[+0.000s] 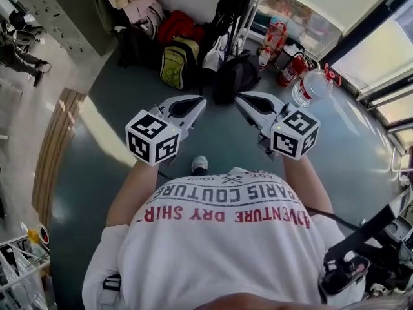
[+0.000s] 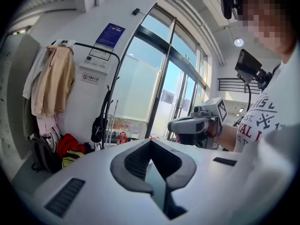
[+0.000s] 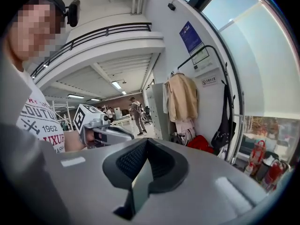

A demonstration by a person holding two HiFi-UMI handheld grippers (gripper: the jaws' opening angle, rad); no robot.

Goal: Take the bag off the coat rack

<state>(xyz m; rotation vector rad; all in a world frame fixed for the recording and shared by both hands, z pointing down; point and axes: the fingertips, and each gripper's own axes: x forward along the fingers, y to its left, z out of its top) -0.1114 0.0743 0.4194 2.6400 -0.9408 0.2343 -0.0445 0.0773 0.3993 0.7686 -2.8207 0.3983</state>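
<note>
Right gripper (image 3: 146,141) empty; bag (image 3: 223,134) indistinct

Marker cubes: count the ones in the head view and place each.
2. The left cube sits on the rear of the left tool; the right cube on the rear of the right tool. None looks hidden.

The floor (image 1: 219,141) was dark grey-green and glossy. On the left it met a paler floor (image 1: 19,124) along a curved wooden strip (image 1: 57,144). At the far side lay a yellow-green backpack (image 1: 175,63), with a red bag (image 1: 177,26) behind it, a black bag (image 1: 132,47) to its left and a black backpack (image 1: 235,76) to its right, by the foot of the rack (image 1: 244,11). Farther right stood red extinguishers (image 1: 293,68), and just beside them a clear water jug (image 1: 311,86). Near, a shoe (image 1: 199,165) rested on the floor.
</note>
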